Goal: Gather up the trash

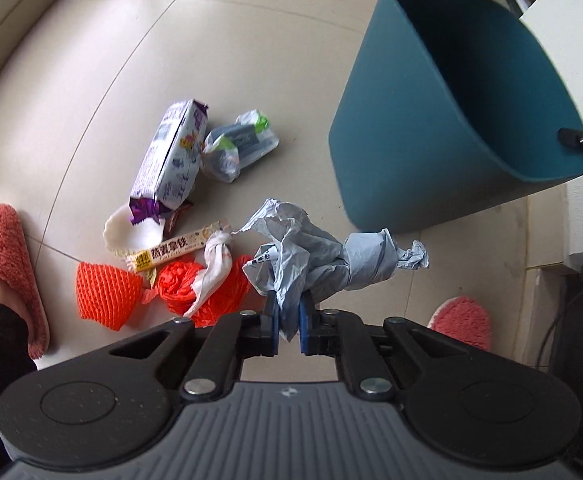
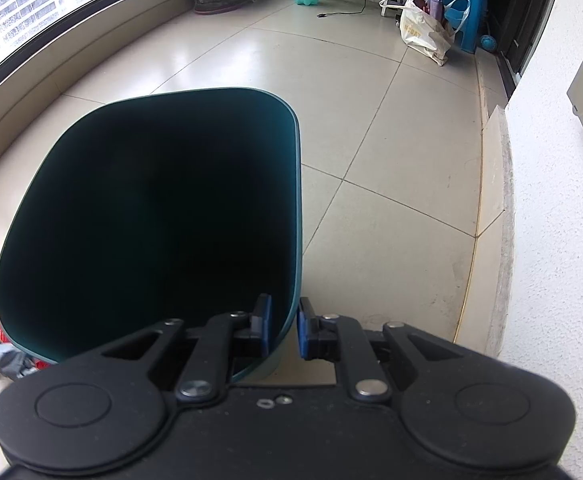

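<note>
The left gripper [image 1: 288, 316] is clamped on a crumpled grey-blue paper wad [image 1: 323, 258], lifted clear of the floor beside the teal bin [image 1: 411, 152]. Just beyond the wad, on the side away from the bin, lie an orange mesh sleeve [image 1: 105, 294], a yellow wrapper [image 1: 179, 246] and, farther out, a purple-white package [image 1: 171, 156]. The right gripper [image 2: 284, 326] pinches the bin's near rim [image 2: 287, 334], tilting it.
</note>
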The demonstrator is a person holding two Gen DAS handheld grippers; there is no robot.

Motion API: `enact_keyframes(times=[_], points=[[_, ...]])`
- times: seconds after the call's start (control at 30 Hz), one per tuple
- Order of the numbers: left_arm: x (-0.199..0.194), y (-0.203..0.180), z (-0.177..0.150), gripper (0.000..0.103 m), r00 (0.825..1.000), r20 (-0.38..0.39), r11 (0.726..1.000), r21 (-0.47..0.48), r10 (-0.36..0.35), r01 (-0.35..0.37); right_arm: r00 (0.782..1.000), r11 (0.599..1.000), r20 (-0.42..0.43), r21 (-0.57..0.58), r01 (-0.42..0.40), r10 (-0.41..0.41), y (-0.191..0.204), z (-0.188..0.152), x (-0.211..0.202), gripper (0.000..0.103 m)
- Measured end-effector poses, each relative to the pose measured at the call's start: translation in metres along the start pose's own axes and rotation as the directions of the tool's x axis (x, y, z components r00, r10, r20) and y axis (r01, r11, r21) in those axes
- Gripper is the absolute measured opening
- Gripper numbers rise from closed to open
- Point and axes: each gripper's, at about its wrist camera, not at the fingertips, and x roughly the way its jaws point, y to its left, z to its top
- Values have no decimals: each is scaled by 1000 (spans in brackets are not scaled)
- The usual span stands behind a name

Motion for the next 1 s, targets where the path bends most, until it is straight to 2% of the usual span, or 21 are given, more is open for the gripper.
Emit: enact_keyframes(times=[0.1,0.23,0.33,0.53,0.63,0.83,1.0], points=[[-35,-9,16,8,997,62,999,19,-34,32,1000,1000,0,3,-3,3,-1,0,0,12],[-77,-27,36,8,984,153,995,64,-86,77,1000,1000,1,2,-3,3,-2,0,0,12],[-87,-50,51,9,977,186,989,118,-106,85,1000,1000,0,2,-3,3,-2,0,0,12],[-43,-100,95,9,982,151,978,192,-110,80,1000,1000,3,0,-5,5,-2,-1,-1,12],[-14,-123,111,9,989,122,975,213,-83,55,1000,1000,4,1,-6,6,-2,-1,0,12],[43,-154,127,9,998,43,967,255,-40,28,1000,1000,6,2,-14,14,-4,-2,-1,12],[76,-162,136,9,1000,-10,971,241,-8,10,1000,1000,8,3,-21,21,-7,-4,-2,13]])
